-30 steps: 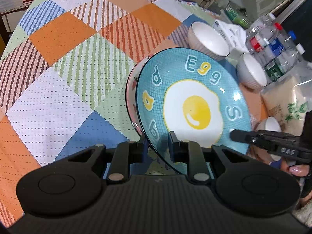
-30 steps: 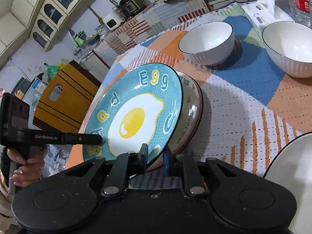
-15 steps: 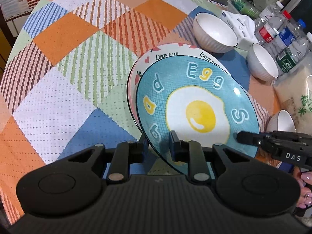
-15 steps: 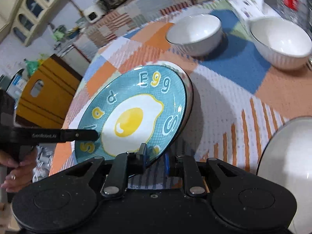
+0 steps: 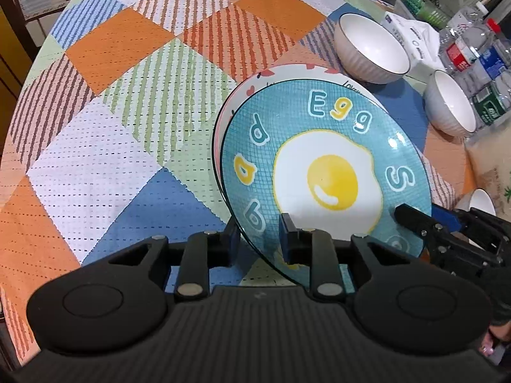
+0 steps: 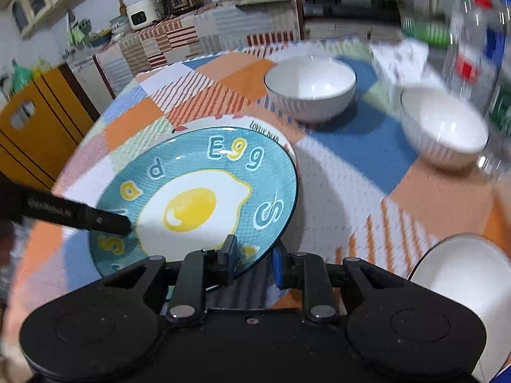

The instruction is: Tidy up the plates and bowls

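Note:
A blue plate with a fried-egg picture [image 5: 329, 172] lies tilted over a pink-rimmed white plate [image 5: 274, 75] on the checked tablecloth. My left gripper [image 5: 258, 239] is shut on the blue plate's near rim. My right gripper [image 6: 254, 260] grips the same plate [image 6: 198, 198] at its rim from the other side; its jaws look slightly parted. The pink-rimmed plate's far edge shows behind it in the right wrist view [image 6: 265, 129]. Each gripper shows in the other's view.
Two white ribbed bowls [image 5: 372, 52] [image 5: 450, 108] stand beyond the plates, also in the right wrist view [image 6: 311, 87] [image 6: 444, 127]. A third white bowl [image 6: 460, 287] sits near right. Water bottles [image 5: 472, 54] and a paper packet [image 5: 412, 38] crowd the far right. A wooden chair [image 6: 35, 127] stands left.
The blue plate has come down from steeply tilted to nearly flat over the pink-rimmed plate. Both grippers moved down with it, and the right gripper's jaws have parted a little.

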`<state>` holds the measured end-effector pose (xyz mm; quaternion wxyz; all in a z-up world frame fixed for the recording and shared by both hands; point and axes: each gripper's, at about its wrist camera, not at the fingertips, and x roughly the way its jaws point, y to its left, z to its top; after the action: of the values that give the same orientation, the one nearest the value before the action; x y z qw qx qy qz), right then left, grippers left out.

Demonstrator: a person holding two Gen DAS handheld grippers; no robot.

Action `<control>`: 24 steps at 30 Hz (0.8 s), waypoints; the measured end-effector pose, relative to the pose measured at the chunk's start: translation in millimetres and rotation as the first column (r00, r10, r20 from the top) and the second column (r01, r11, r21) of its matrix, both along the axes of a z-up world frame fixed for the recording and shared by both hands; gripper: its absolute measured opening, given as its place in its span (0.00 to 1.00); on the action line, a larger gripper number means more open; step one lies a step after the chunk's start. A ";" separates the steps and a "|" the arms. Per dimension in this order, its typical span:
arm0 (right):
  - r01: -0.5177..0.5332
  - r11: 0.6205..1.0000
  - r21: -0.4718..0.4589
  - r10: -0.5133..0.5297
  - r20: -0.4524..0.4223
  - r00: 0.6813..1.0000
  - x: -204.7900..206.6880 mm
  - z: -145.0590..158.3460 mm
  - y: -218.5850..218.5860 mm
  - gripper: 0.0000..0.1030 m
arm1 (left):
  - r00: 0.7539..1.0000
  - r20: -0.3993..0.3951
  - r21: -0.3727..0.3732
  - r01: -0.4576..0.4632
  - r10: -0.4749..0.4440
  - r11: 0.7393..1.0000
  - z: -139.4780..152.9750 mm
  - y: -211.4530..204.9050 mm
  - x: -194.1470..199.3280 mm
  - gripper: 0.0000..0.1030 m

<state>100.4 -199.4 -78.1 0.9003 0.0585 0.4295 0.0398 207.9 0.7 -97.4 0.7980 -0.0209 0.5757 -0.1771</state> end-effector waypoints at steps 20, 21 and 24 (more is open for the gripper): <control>0.075 0.997 -0.019 -0.075 0.022 0.997 -8.8 30.5 -28.3 0.33 | 0.996 0.087 0.025 0.002 -0.004 1.000 38.3 -7.5 -29.2 0.24; 0.093 0.995 0.017 -0.094 0.008 0.996 -15.1 41.9 -38.3 0.33 | 0.996 0.090 0.016 0.015 -0.016 1.000 45.9 -8.0 -32.5 0.24; 0.132 0.984 0.118 -0.134 0.007 0.991 -37.6 69.5 -66.3 0.33 | 0.991 0.106 0.008 0.077 -0.077 0.997 70.3 -13.9 -45.3 0.24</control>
<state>62.8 -265.8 -8.6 0.8991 0.1396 0.4149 0.0052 162.6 -13.2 -27.1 0.8201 0.0124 0.5331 -0.2074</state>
